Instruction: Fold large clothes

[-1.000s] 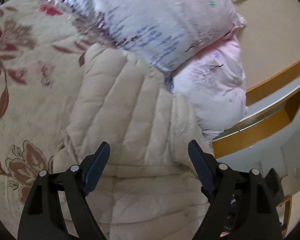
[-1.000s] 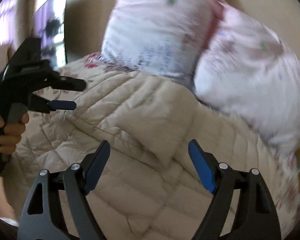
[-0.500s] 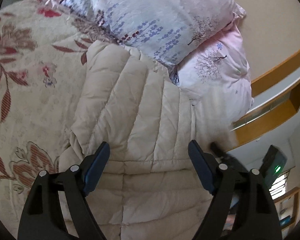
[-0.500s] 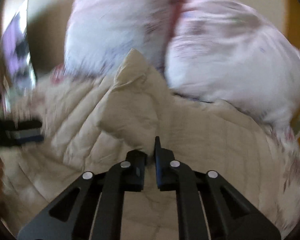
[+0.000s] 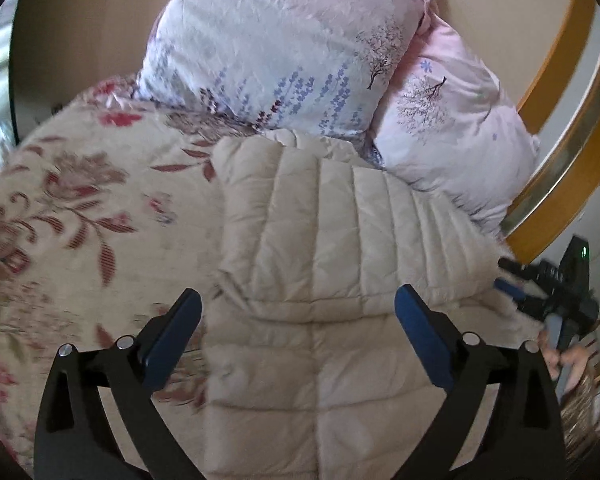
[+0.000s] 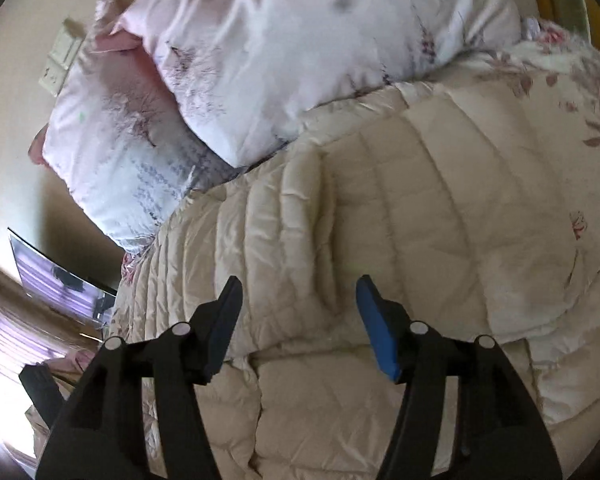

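While your two grippers hang over the bed, what the next move turns on is how the beige quilted down jacket (image 5: 332,240) lies: it stretches lengthwise away from you toward the pillows, its far end just touching the pink floral pillow (image 5: 452,128) and tucked near the white-and-lavender pillow (image 5: 276,52), its near end running under both tools. Your left gripper (image 5: 298,336) sits directly above the jacket's near half, jaws opening and spread about as wide as they go, with nothing between the blue pads (image 5: 172,340) but the quilted cloth below them, not pinched. Your right gripper (image 6: 298,320) also looks down on the jacket (image 6: 380,220), above a fold seam that crosses the picture; its jaws are opening and stand partly apart, gripping nothing. From the left wrist view that right gripper (image 5: 548,292) shows at the jacket's right edge, so each hand is nearest its own side of the garment. I judge a lengthwise fold would want both far corners, though blur at the right edge leaves it unclear whether that tool touches the fabric. Under the jacket lies a cream bedspread (image 5: 80,220) with red flowers; beyond are a tan wall, a wooden bed frame (image 5: 556,200) and a wall switch (image 6: 62,60).
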Motion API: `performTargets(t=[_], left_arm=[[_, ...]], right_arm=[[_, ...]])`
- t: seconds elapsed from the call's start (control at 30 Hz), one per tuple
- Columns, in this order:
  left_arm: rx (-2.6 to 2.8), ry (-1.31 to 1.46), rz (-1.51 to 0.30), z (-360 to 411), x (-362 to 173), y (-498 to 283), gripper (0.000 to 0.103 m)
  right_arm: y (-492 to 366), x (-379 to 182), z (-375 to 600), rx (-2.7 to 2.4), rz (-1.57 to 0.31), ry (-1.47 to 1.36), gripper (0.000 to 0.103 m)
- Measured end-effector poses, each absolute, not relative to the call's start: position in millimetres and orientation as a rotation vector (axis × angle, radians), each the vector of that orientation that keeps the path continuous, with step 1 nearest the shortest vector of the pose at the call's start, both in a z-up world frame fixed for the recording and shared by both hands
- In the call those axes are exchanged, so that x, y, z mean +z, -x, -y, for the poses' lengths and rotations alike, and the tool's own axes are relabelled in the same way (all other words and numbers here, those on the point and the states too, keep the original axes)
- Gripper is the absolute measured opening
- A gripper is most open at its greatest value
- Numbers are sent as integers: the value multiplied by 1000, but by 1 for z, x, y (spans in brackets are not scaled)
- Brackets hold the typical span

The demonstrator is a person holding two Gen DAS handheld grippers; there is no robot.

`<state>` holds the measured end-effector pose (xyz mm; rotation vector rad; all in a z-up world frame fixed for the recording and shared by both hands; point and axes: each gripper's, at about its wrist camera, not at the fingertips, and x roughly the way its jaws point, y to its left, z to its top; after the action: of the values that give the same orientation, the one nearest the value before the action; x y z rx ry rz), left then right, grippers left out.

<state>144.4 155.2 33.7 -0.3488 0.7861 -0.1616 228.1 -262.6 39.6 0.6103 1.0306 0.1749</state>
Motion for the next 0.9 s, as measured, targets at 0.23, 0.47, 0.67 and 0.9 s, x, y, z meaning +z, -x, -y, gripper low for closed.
performTargets(t=[0.23,0.47,0.67,0.9], left_arm=[[-152,326,-808,-167,24,-128,99],[-147,340,-807,-180,16,-110,99],[-144,358,-819,-187,6,-97,98],[-188,376,-818,-193,0,-73,95]], right_arm=[[-234,25,253,218,-1091,-616,17],[-220,51,255,176,-969,-540,7],[-219,28,255,109,-1050,-506,7],[-230,12,252,73,-1116,-462,8]])
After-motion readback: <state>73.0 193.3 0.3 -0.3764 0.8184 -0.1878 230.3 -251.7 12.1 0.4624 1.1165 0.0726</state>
